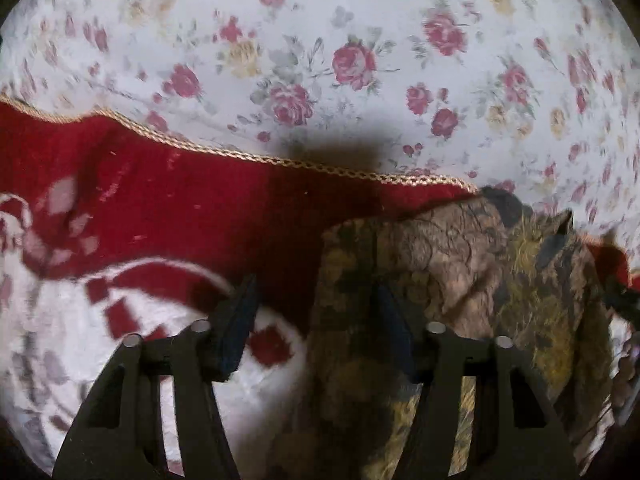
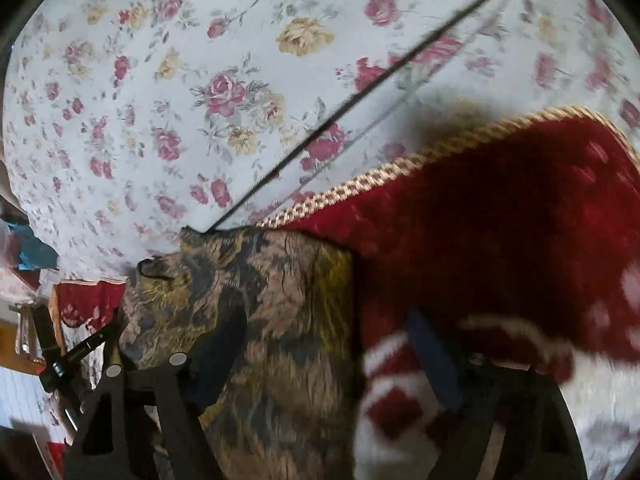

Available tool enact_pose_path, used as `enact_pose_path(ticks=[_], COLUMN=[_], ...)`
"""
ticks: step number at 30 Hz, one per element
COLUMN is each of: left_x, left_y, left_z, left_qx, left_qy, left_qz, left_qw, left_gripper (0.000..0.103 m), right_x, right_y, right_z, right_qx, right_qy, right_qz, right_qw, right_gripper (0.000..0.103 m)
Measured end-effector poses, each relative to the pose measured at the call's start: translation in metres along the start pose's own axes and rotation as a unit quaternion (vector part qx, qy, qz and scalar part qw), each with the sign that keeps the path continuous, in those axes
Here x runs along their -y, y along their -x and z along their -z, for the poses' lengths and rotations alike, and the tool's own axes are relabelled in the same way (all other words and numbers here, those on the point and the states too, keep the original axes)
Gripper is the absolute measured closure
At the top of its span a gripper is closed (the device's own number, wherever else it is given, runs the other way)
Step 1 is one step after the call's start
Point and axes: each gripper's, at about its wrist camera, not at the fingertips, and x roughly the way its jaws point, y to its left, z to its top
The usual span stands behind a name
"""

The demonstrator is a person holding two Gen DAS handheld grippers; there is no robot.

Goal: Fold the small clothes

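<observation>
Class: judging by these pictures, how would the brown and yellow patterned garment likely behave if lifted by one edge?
The patterned garment shows creases and rumpled edges, so it is probably floppy and would drape. It looks thin, so likely light. Lying on the plush red blanket, it may drag rather than slide.

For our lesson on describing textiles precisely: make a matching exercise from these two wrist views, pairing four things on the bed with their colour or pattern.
Column one:
1. bedsheet
2. blanket
3. blanket trim
4. small garment

Column two:
a. woven gold braid
b. mottled brown, olive and dark patches
c. pale with pink and yellow roses
d. deep red with white shapes

Pairs: 1-c, 2-d, 3-a, 4-b
</observation>
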Motion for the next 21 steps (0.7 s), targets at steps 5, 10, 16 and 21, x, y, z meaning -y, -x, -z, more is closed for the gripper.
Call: enact_pose_path(ticks=[5, 10, 16, 21], left_x=[0.013, 0.021, 0.012, -0.003], left_y=[-0.005, -0.001, 0.082, 0.163], left_z=[-0.006, -0.012, -0.005, 0.041], left_qx=[-0.005, -0.003, 0.078, 0.131], left_qy=[-0.01, -0.02, -0.016, -0.021], left_qz=[0.013, 0.002, 0.044, 0.078], left_qw=[0.9999, 0.9998, 0.9958, 0.9882], left_gripper=[0.09, 0.099, 0.1, 0.1], right_x=[-0.009, -0.008, -0.02, -0.034], right_y=[-0.014, -0.016, 0.061, 0.142], right_z=[-0.008, -0.009, 0.014, 0.066], right_qx=[-0.026, -0.033, 0.036, 0.089], right_qy=[0.008, 0.01, 0.029, 0.048], right_qz=[0.007, 0.02, -0.03, -0.066], right_qw=[1.0, 0.999, 0.998, 0.993], right_gripper=[0.075, 0.096, 0.097, 0.097])
